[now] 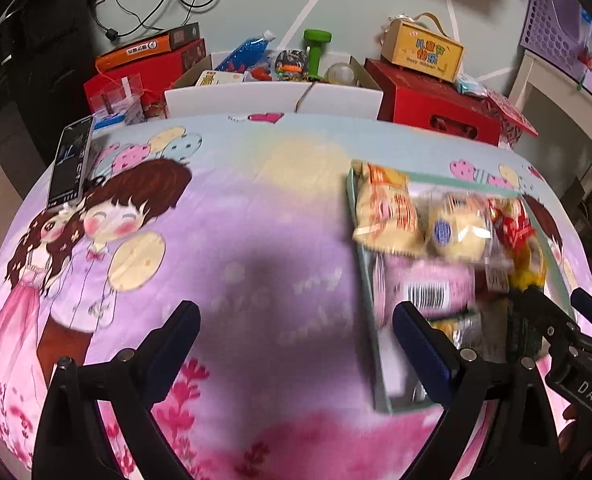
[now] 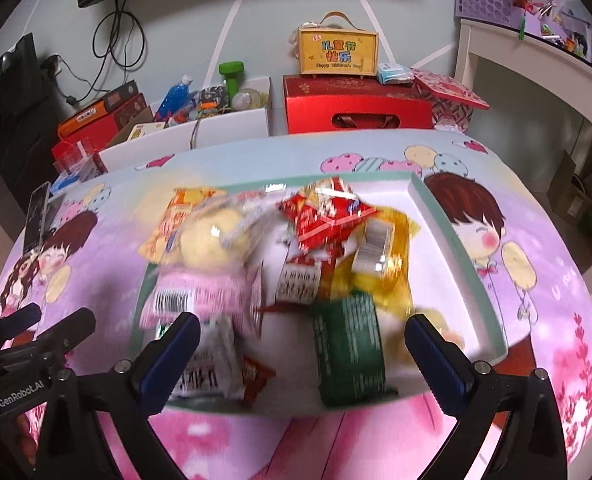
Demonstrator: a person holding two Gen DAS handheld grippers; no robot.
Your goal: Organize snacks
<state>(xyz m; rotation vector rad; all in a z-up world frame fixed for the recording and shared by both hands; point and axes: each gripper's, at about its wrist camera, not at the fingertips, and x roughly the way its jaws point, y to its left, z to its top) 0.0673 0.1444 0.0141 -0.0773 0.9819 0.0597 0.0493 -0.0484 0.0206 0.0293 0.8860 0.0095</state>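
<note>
— What does your left view show?

— My left gripper (image 1: pixel 296 340) stands wide open with nothing between the fingers, over a soft printed cloth (image 1: pixel 255 208) with cartoon figures, pink and lilac. The tray (image 1: pixel 362 280), a shallow white rectangle with a pale green rim, sits at the right of the frame. Its left rim runs just behind my right finger (image 1: pixel 424 344). Inside, crinkly plastic packets: a cream and orange bag (image 1: pixel 384 212) hangs over the top left corner, a clear-wrapped round cake (image 1: pixel 456 232) lies touching its right side, and a pink pack (image 1: pixel 428 284) with a barcode is below them. All are blurred. A phone (image 1: pixel 69 160) lies flat at the upper left edge of the cloth. The middle and left of the cloth are bare, with a dark shadow.

— And the right view?

— My right gripper (image 2: pixel 302 352) is also spread wide and holds nothing. The tray (image 2: pixel 464 264) fills the middle of the frame, and both fingers sit over its near edge. A green pack (image 2: pixel 348 352) lies between them, nearer my right finger, and a white packet (image 2: pixel 207 364) lies against my left finger (image 2: pixel 171 352). Above are a red bag (image 2: pixel 324 216) and a yellow bag (image 2: pixel 392 276). Bare tray floor shows at the upper right.
</note>
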